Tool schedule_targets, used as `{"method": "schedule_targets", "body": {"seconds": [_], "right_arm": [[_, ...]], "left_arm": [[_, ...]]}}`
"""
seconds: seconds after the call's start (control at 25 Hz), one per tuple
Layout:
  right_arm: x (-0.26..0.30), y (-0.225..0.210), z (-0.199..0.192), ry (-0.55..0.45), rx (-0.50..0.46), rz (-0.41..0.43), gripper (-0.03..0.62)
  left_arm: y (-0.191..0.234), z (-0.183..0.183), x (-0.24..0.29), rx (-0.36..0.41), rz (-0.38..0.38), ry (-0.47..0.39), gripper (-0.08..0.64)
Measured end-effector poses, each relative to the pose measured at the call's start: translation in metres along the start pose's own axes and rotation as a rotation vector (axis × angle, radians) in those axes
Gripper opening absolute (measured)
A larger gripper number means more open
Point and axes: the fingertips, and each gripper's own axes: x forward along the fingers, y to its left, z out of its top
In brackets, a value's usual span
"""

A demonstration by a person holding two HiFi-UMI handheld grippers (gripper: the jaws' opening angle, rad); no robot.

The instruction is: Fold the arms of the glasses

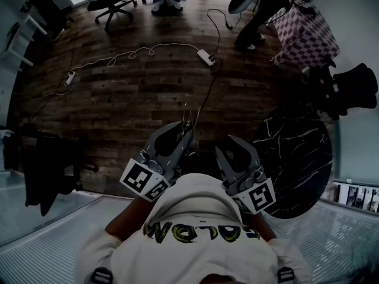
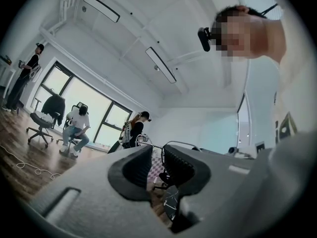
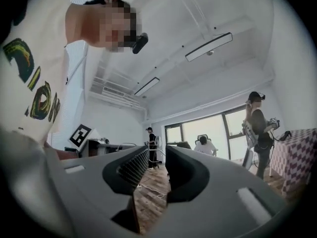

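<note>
In the head view I hold both grippers close to my chest, pointing out over the wooden floor. The glasses show only as thin wire lines at the tips of the left gripper. In the left gripper view a thin dark wire of the glasses arches from between the jaws of the left gripper, which stand close together on it. The right gripper hangs just right of the left one, apart from the glasses. In its own view the right gripper is open with nothing between its pads.
A round black marble table stands to the right of the grippers. A power strip with cables lies on the floor ahead. Office chairs and a checked cloth are farther off. Several people stand or sit by the windows.
</note>
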Motion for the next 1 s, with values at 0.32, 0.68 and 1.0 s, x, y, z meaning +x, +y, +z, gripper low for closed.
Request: {"method": "schedule_targets", "body": {"seconds": [0.32, 0.68, 1.0], "right_arm": [[0.001, -0.011, -0.008, 0.051, -0.049, -0.031, 0.086], [-0.001, -0.016, -0.01, 0.058, -0.051, -0.049, 0.072], [0.0, -0.015, -0.014, 0.071, -0.055, -0.052, 0.063]], "left_arm": [[-0.002, -0.001, -0.002, -0.007, -0.003, 0.002, 0.08], [-0.002, -0.004, -0.001, -0.007, 0.003, 0.008, 0.08], [-0.001, -0.005, -0.003, -0.01, 0.003, 0.009, 0.08]]}}
